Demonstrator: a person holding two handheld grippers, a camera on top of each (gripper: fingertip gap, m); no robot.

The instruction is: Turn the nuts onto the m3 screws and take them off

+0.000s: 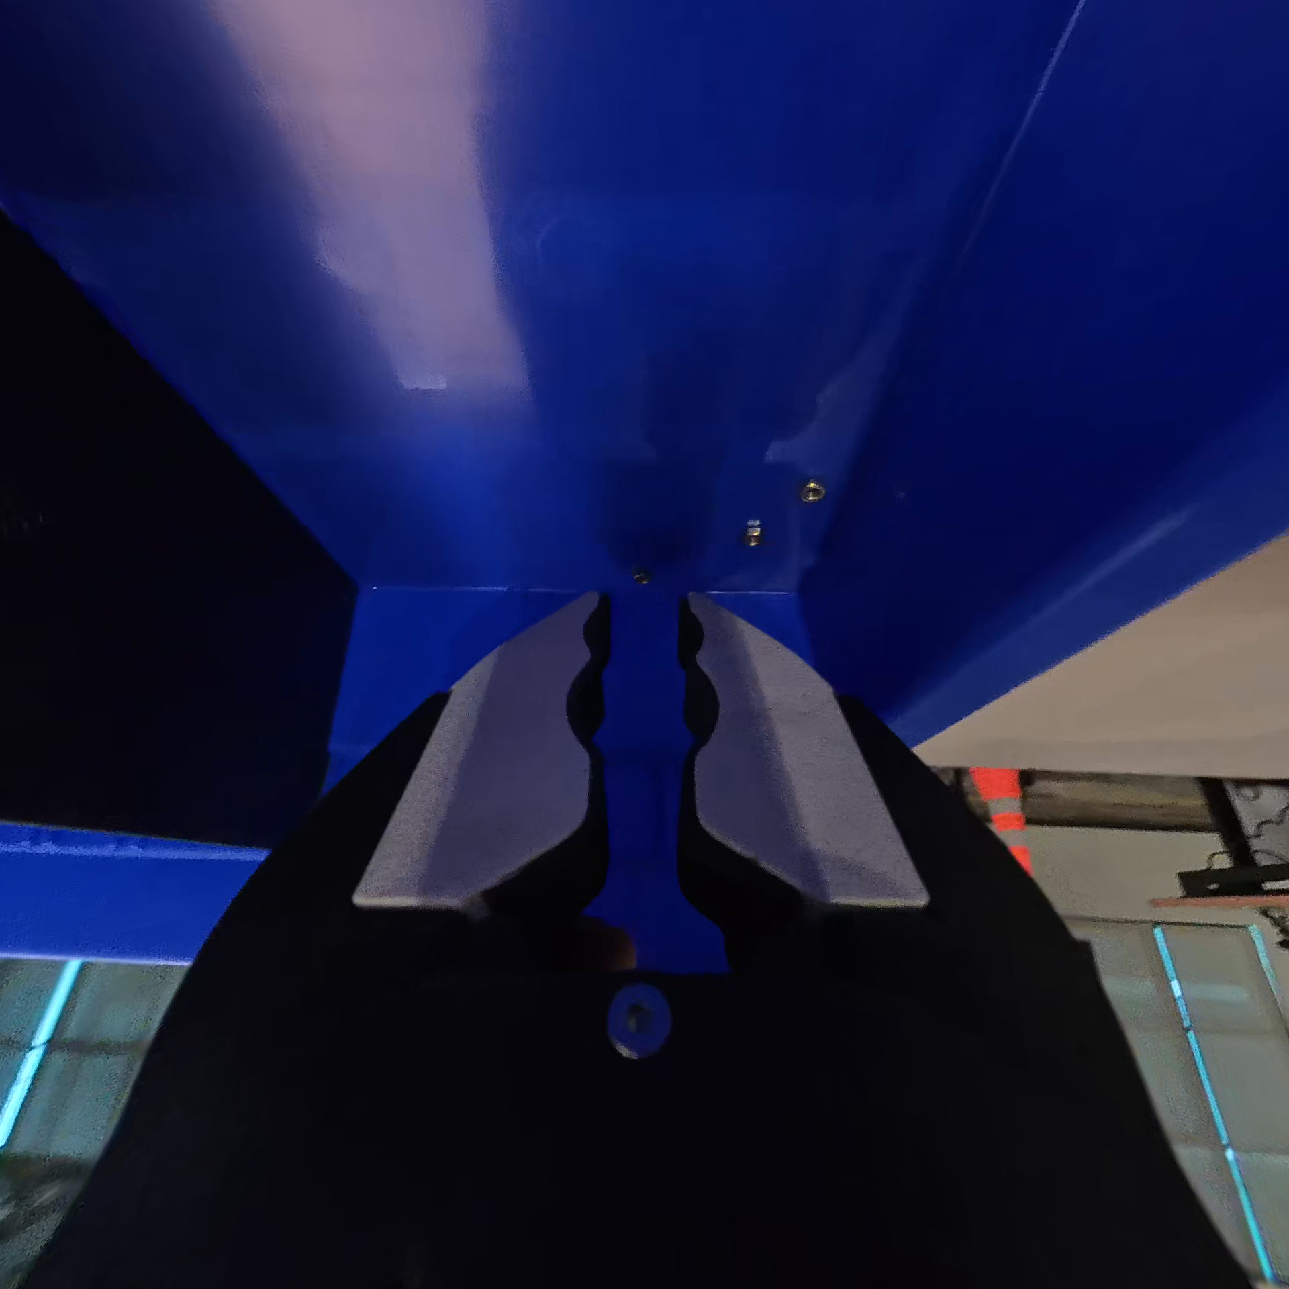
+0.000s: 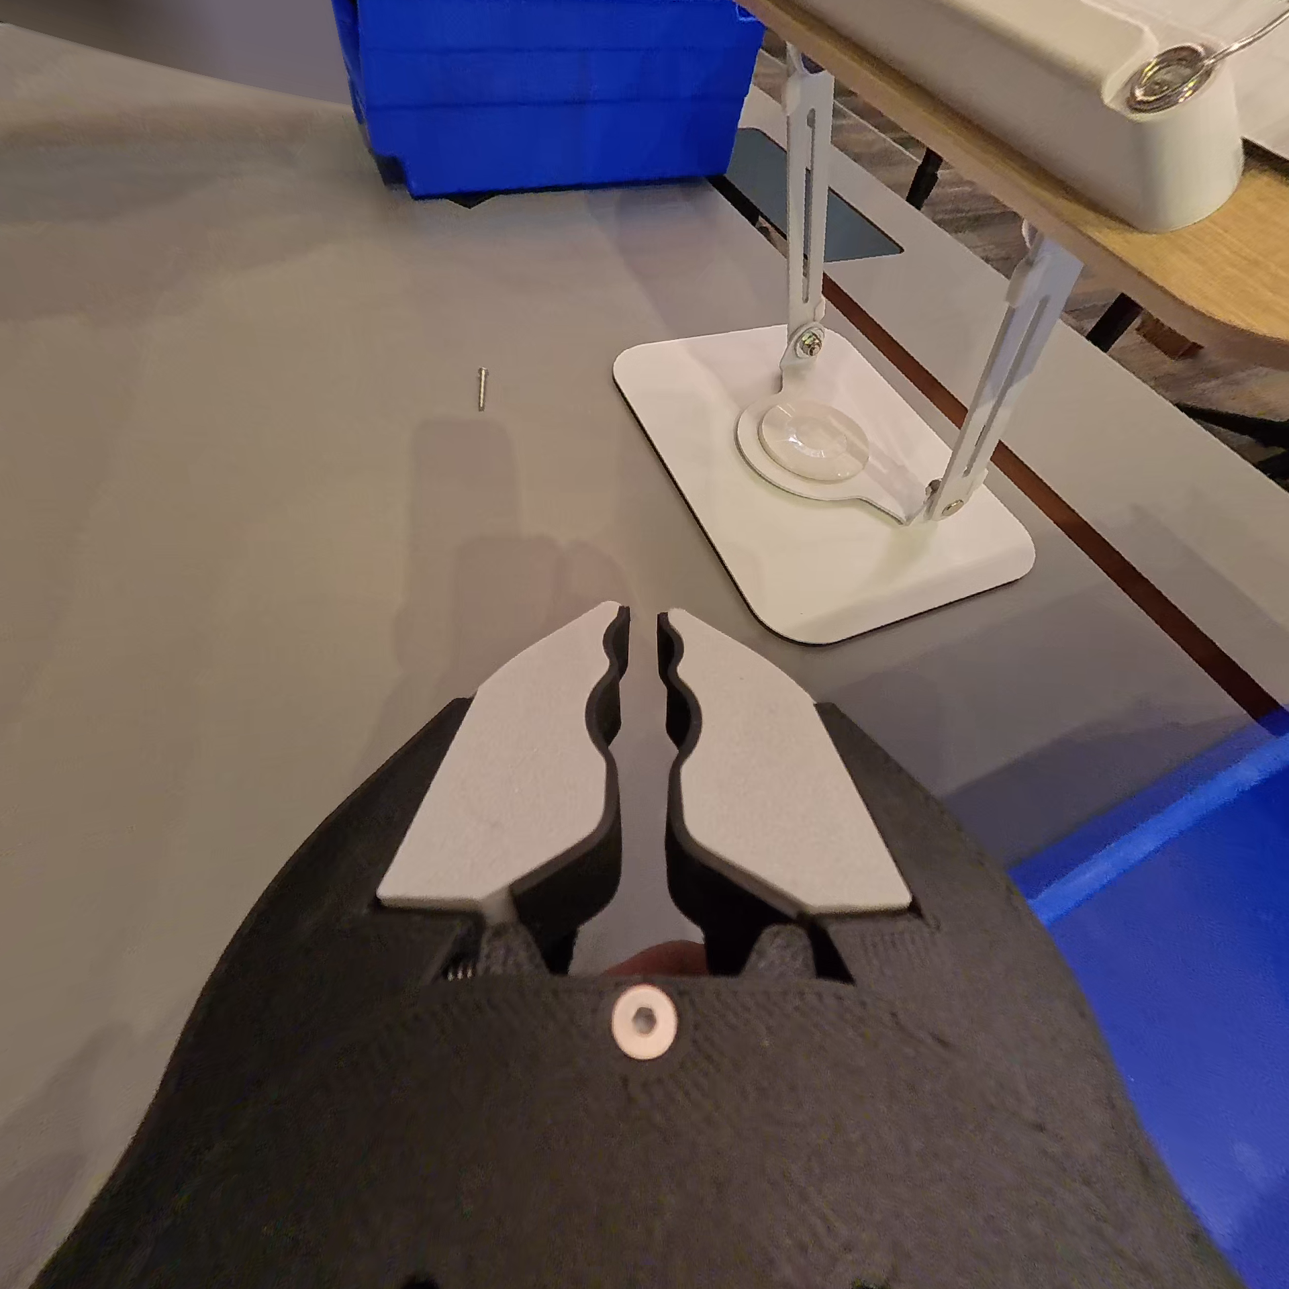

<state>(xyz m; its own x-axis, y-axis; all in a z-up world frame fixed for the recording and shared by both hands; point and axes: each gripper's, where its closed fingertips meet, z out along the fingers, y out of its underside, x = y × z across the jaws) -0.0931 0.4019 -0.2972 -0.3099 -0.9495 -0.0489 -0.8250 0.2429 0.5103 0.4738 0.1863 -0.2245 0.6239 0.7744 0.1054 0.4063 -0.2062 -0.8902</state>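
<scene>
Inside a blue bin [image 1: 697, 279], the left gripper [image 1: 643, 600], jaws slightly parted and empty, hovers just below three small nuts [image 1: 752, 535] at centre frame, apparently about to pick one, while the right gripper [image 2: 643, 617], likewise empty, faces a screw [image 2: 480, 390] lying upper left on the grey table [image 2: 209, 418].

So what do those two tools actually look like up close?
Both match: the left tool and right tool each have a rough black plastic body, two pale grey fingers with wavy black inner edges, and one hex-socket screw on the body below the fingers.
</scene>
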